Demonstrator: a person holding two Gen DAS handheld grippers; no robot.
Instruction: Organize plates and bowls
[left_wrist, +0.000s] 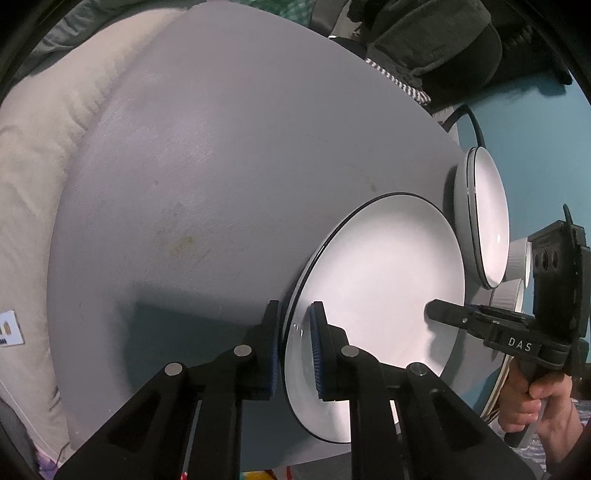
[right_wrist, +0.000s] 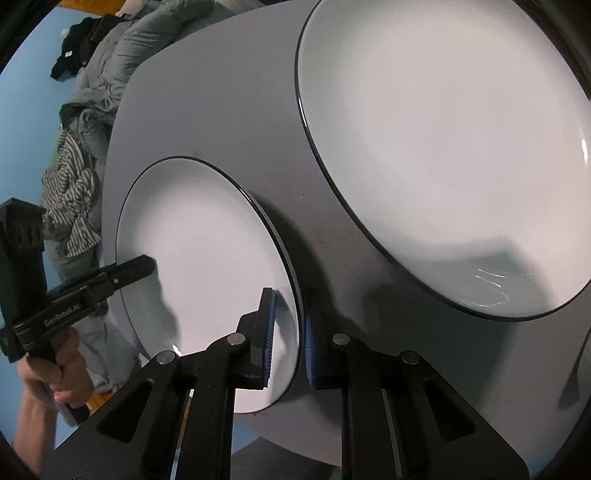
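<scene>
White, black-rimmed and glossy, the plate (left_wrist: 376, 295) lies on the grey table (left_wrist: 221, 184), filling the lower right of the left wrist view, and both tools have it by opposite edges. The left tool (left_wrist: 295, 350) has its blue pads narrowed onto the near rim, one finger under the edge and one on the face; the right tool (right_wrist: 286, 339) pinches the rim the same way at lower centre of its own view, while each tool shows from the side in the other's picture. A second, larger plate (right_wrist: 443, 155) sits just beside at upper right of the right wrist view, and further dishes — among them a bowl (left_wrist: 484, 218) — crowd the right edge of the left wrist view. The step in hand looks like a two-sided grip before lifting. Next, I judge, both hands must rise together and level, then carry the plate onto a matching one — a glazed rim could slip from an uneven pull.
</scene>
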